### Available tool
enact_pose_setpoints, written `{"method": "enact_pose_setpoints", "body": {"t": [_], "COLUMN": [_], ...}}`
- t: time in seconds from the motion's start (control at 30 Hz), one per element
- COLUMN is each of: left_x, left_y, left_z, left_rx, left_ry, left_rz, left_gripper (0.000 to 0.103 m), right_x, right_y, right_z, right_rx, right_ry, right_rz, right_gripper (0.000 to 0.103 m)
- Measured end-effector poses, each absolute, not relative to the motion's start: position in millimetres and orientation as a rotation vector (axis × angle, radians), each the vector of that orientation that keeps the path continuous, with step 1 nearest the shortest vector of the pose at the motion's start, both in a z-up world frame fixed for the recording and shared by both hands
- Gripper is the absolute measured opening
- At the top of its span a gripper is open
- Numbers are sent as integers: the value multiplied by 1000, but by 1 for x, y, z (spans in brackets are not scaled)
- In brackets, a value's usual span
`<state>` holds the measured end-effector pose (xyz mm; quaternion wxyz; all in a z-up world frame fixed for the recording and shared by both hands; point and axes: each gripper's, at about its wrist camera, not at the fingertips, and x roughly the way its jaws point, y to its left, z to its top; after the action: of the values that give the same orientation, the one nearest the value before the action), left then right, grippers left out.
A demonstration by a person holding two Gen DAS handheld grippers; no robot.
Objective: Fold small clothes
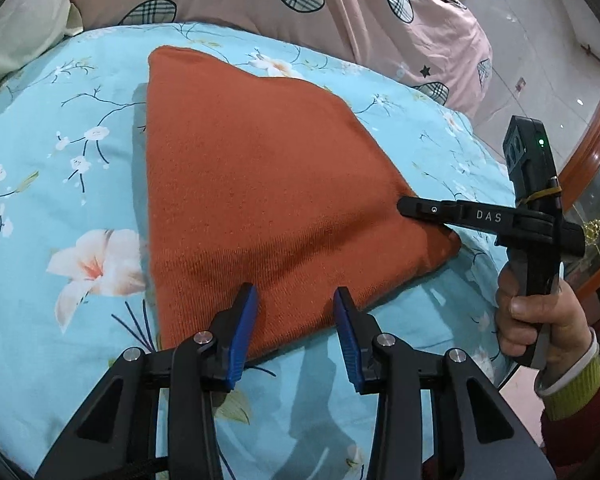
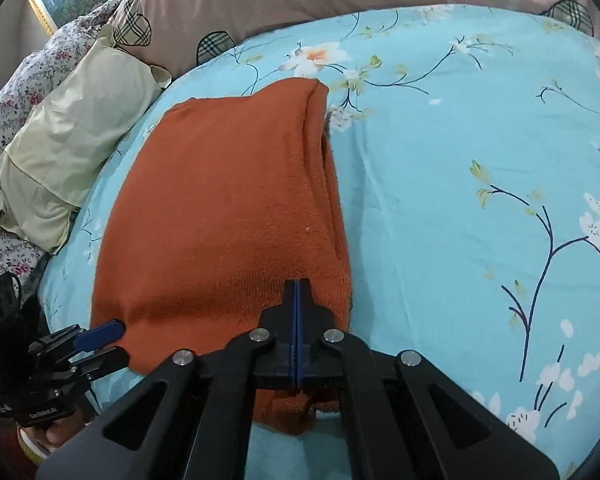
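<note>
My right gripper [image 2: 297, 284] sits clenched over the folded orange knit [image 1: 260, 184], left gripper [image 1: 296, 300] hanging released by its edge.

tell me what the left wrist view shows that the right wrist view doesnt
Only the left wrist view shows the person's right hand gripping its handle, plus the shiny floor beyond the bed.

Only the right wrist view shows the pale green pillow, the floral fabric beside it, and the layered folded edge along the garment's right side.

Both show the orange knit garment on the blue floral sheet, the pink quilt, the open left hand-held gripper and the right hand-held gripper shut.
</note>
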<state>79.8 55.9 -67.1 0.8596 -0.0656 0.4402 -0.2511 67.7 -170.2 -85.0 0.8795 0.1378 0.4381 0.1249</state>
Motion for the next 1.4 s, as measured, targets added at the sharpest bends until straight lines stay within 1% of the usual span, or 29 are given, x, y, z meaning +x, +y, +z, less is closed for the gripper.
{"method": "enact_pose_setpoints", "body": {"t": [0.4, 0.53, 0.67, 0.8, 0.93, 0.97, 1.0, 1.03, 1.07, 1.1, 1.17, 1.27, 1.33, 1.4], "left_x": [69, 60, 49, 37, 25, 22, 20, 18, 17, 15, 15, 17, 14, 10], "left_y": [57, 62, 75, 86, 92, 92, 92, 93, 94, 95, 95, 94, 96, 96], "left_z": [-66, -62, -55, -52, -49, -48, -46, -45, -44, -44, -45, -48, -50, -54], "left_rx": [-129, -135, -153, -161, -127, -116, -103, -96, -92, -88, -72, -59, -41, -17], "left_ry": [902, 897, 888, 898, 893, 889, 885, 883, 879, 874, 887, 911, 912, 921], "left_rz": [-474, -451, -408, -347, -277, -263, -244, -224, -209, -190, -173, -160, -138, -107], "left_gripper": [41, 42, 48, 52, 55, 60, 71, 77, 84, 85, 85, 85, 85, 85], "right_x": [48, 34, 16, -5, -26, -31, -34, -38, -40, -44, -51, -60, -64, -70], "right_y": [-175, -178, -178, -175, -173, -172, -170, -167, -164, -160, -152, -146, -144, -142], "right_z": [-87, -86, -80, -71, -64, -63, -63, -63, -63, -63, -62, -59, -57, -54], "right_rx": [317, 334, 308, 266, 243, 239, 233, 218, 198, 173, 126, 100, 79, 48], "right_ry": [899, 894, 885, 876, 860, 857, 859, 862, 862, 858, 839, 822, 816, 803], "right_rz": [236, 226, 199, 156, 148, 154, 157, 158, 157, 156, 155, 172, 174, 169], "right_gripper": [0, 0, 0, 5, 6, 7, 10, 13, 26, 44, 60, 61, 67, 78]}}
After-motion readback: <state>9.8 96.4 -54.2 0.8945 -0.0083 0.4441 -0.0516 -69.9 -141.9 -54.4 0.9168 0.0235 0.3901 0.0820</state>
